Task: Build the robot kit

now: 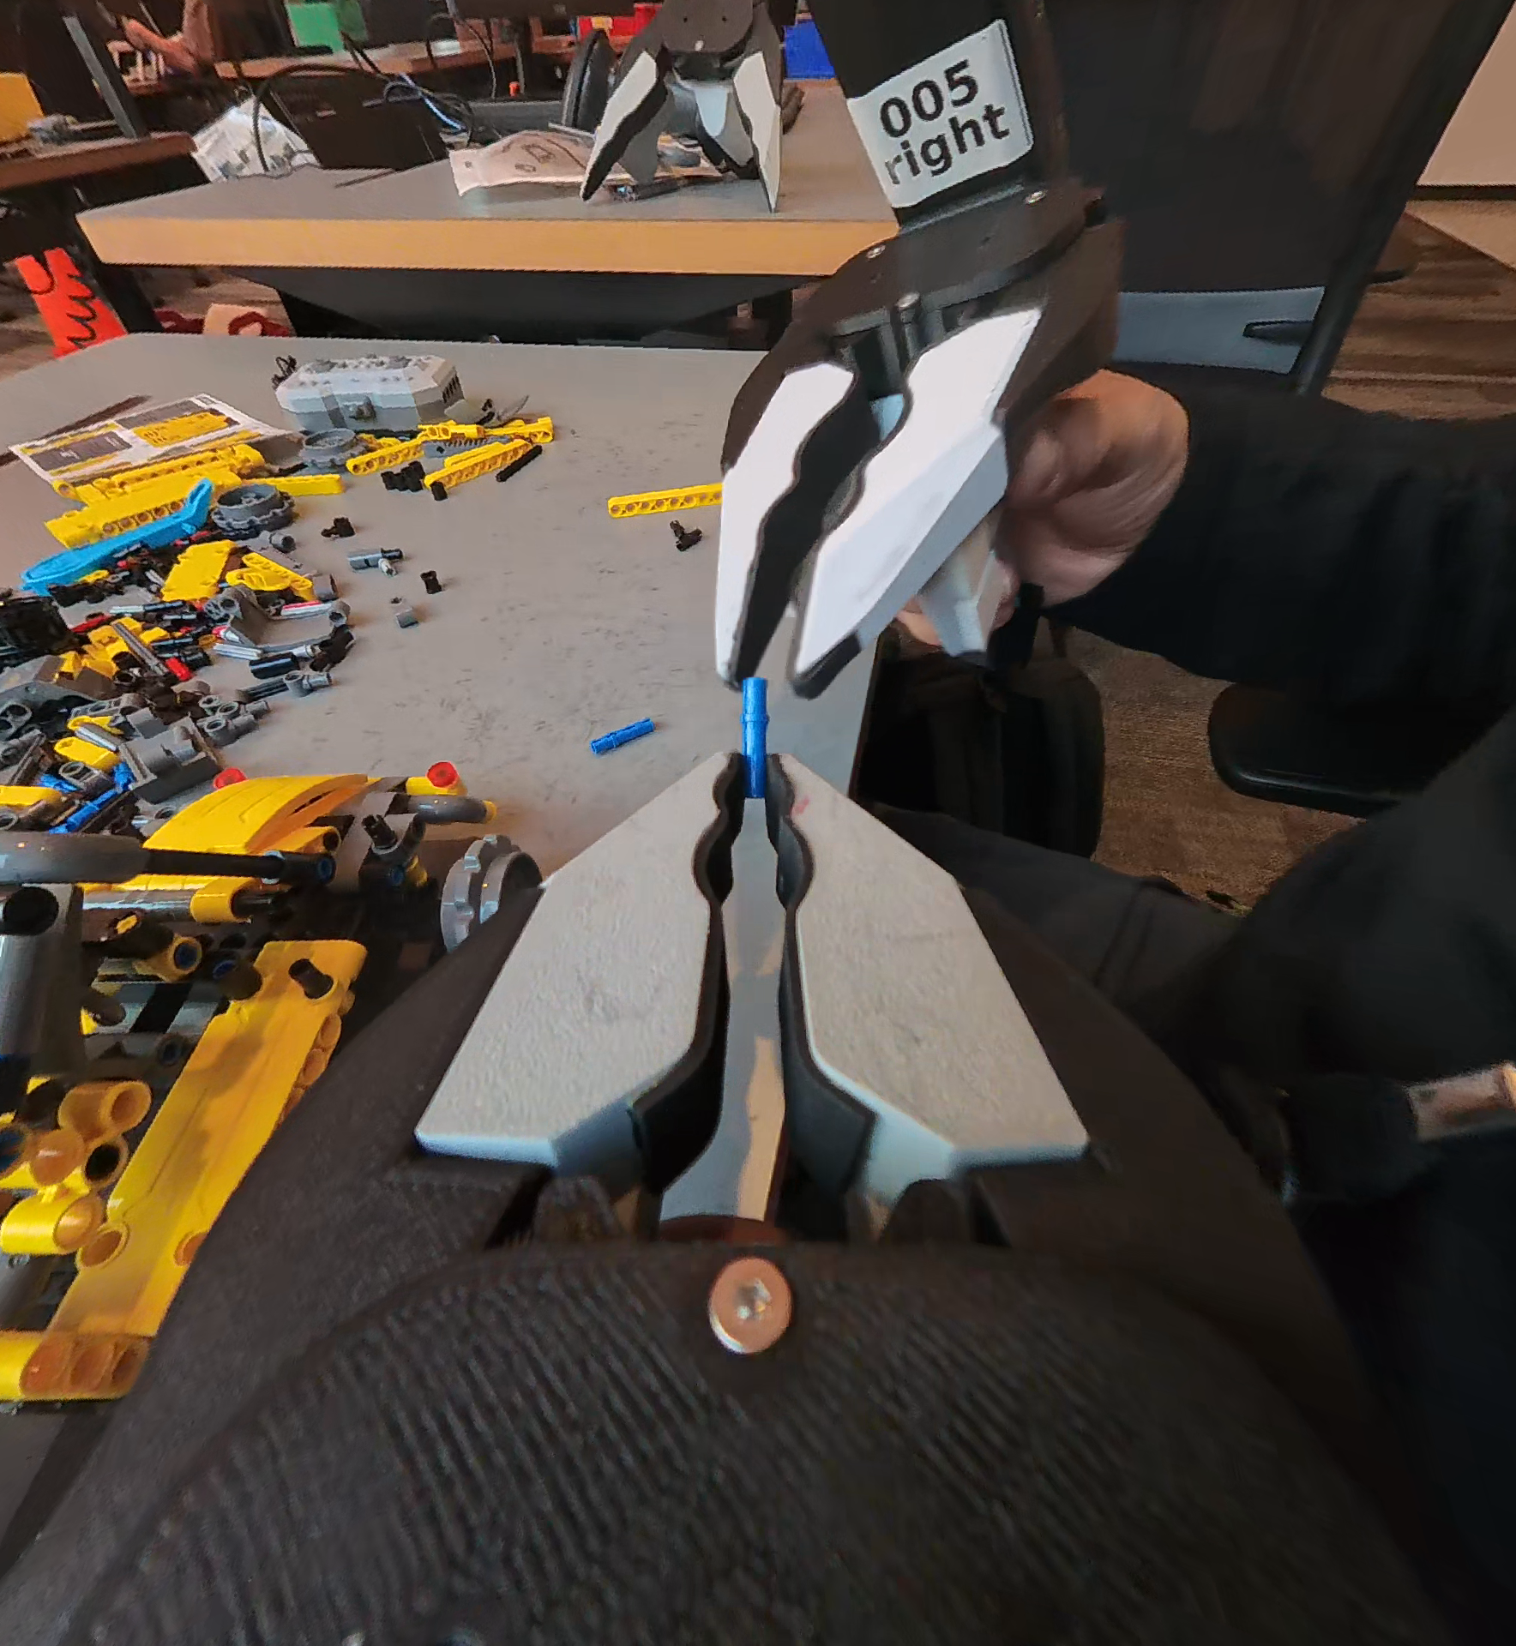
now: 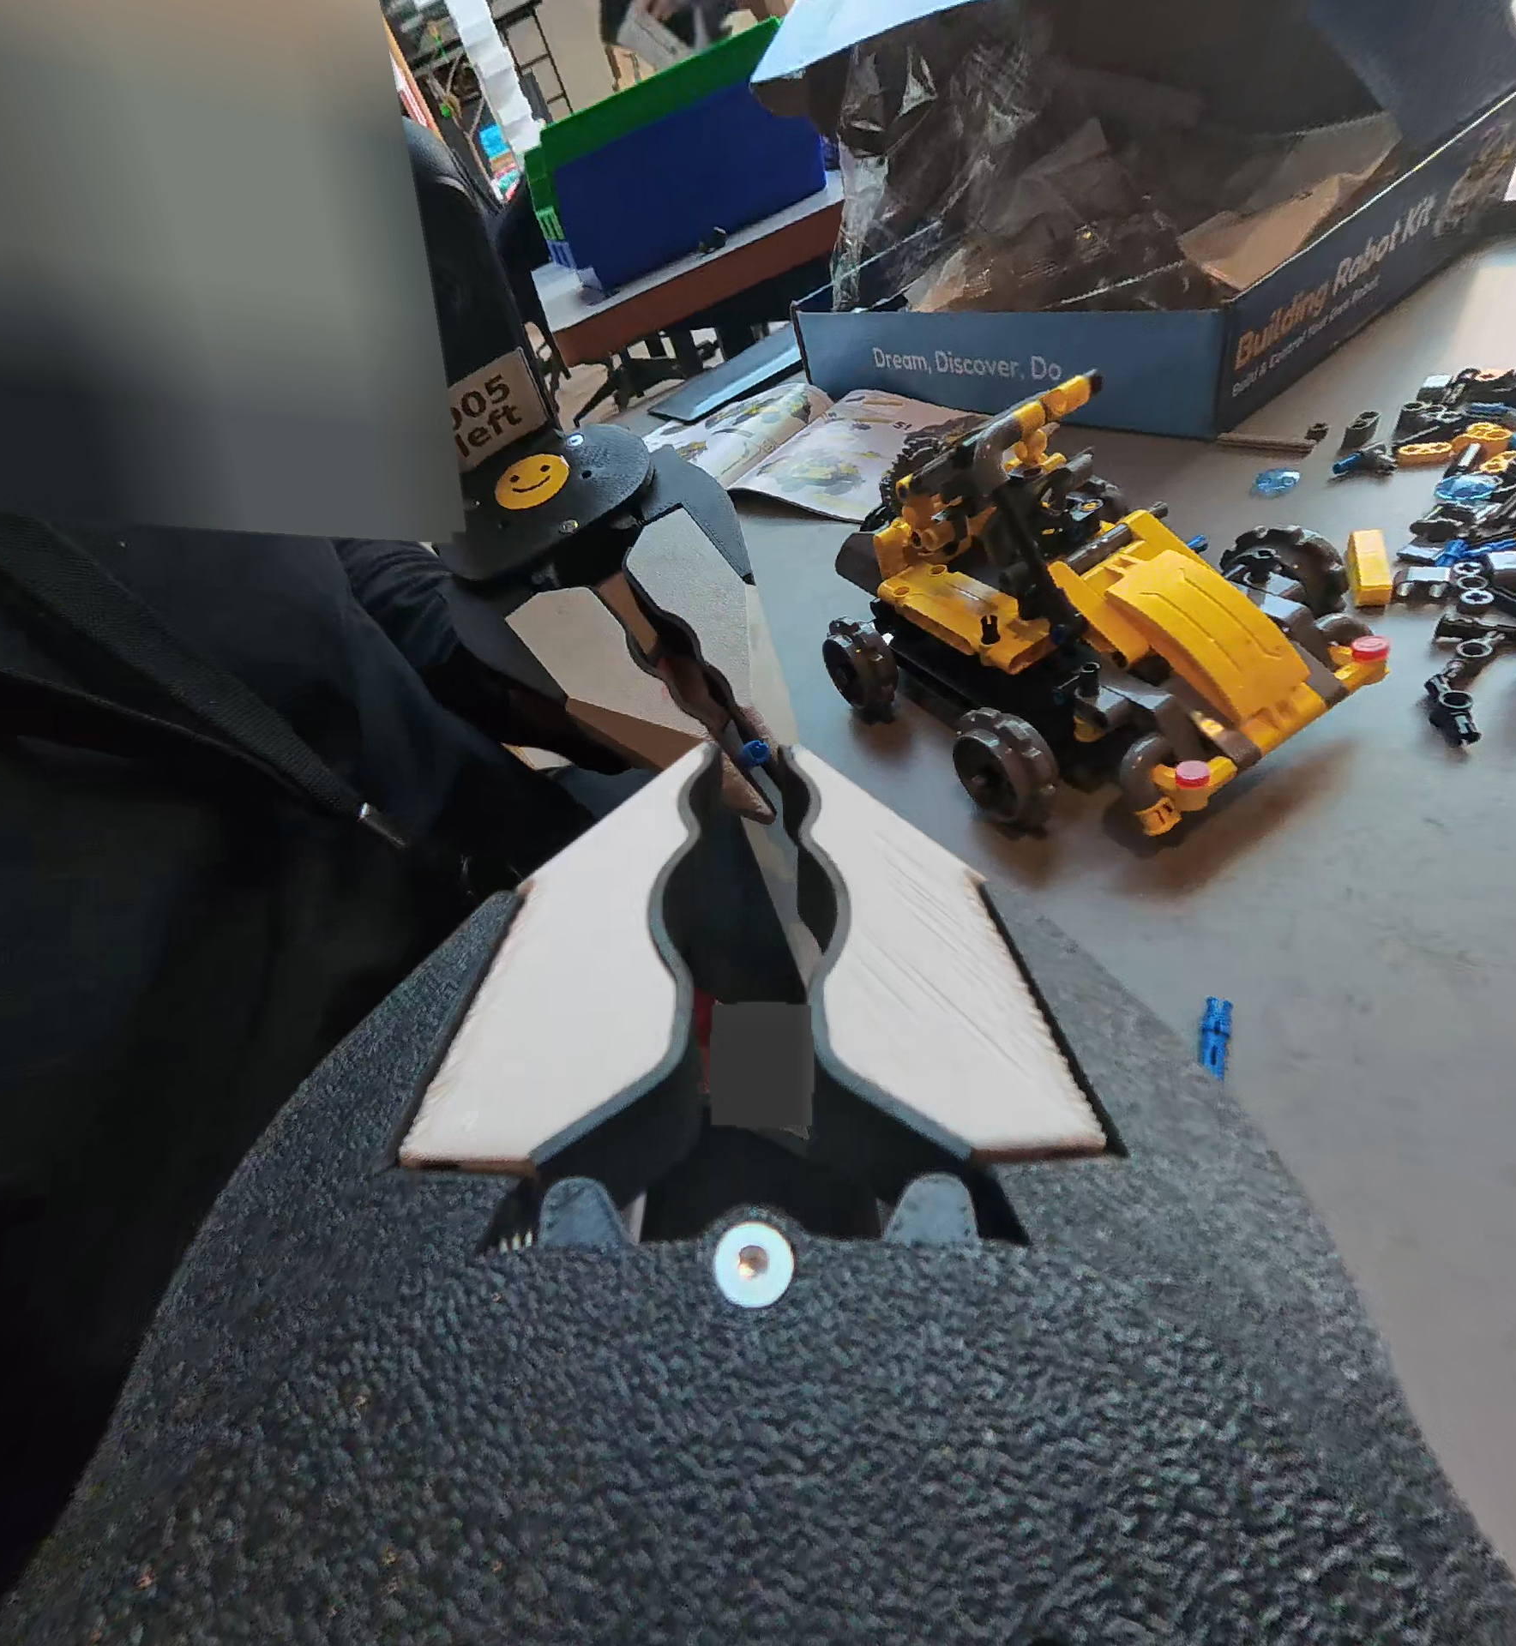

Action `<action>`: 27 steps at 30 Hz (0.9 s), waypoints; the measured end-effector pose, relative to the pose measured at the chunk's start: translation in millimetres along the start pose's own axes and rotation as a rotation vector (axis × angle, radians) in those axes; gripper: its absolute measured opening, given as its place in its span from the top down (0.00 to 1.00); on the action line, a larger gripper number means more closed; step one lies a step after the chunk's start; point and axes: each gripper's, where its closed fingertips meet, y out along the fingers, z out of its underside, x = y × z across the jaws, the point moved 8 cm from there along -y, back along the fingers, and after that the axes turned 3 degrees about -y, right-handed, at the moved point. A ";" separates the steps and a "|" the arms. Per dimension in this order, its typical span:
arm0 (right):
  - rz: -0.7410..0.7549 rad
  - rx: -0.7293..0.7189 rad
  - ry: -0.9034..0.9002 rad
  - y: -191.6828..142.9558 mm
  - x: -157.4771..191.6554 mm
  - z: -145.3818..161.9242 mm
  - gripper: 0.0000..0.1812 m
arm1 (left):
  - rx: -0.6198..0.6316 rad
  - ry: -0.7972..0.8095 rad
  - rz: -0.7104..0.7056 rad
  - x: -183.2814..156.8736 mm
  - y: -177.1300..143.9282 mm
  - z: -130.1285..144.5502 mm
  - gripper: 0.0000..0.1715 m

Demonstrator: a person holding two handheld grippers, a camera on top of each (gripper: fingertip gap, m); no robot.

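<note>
— So, what do your tongs hold now?

— My left gripper [image 1: 753, 773] is pressed together on a small blue pin [image 1: 753, 732], which stands upright out of the tips, just past the edge of the grey table [image 1: 514, 641]. My right gripper [image 1: 762, 679] comes from above with its jaws a little apart; one tip is just beside the top of the pin.

— Is there writing somewhere?

— Yes. Each gripper carries a white label [image 1: 941, 120], the left one also has a yellow smiley sticker [image 2: 530, 482], and the open blue box [image 2: 1013, 370] has printed words; I do not repeat them.

— And nearby?

— A yellow and black model car [image 2: 1102, 623], a second blue pin [image 2: 1215, 1035] lying alone, loose parts [image 1: 140, 615], a booklet [image 2: 790, 450]
</note>
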 end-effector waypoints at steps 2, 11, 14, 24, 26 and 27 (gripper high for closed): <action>0.009 0.012 -0.011 3.8 3.9 1.3 0.96 | 0.003 0.027 -0.002 -2.8 -0.5 0.4 0.99; 0.078 0.076 -0.023 12.8 8.7 6.2 0.96 | 0.076 0.094 -0.028 -4.9 -2.5 7.0 0.99; 0.098 0.100 -0.033 17.7 9.7 7.1 0.97 | 0.087 0.076 -0.022 -3.3 -4.3 9.4 0.99; 0.144 0.071 -0.028 30.4 6.7 7.7 0.97 | 0.108 -0.006 -0.066 5.9 -9.1 14.5 0.98; 0.150 0.071 -0.031 32.1 6.1 8.8 0.97 | 0.114 -0.007 -0.075 6.4 -9.1 16.1 0.98; 0.151 0.069 -0.029 32.6 5.8 9.4 0.97 | 0.116 -0.005 -0.080 6.4 -9.0 16.7 0.98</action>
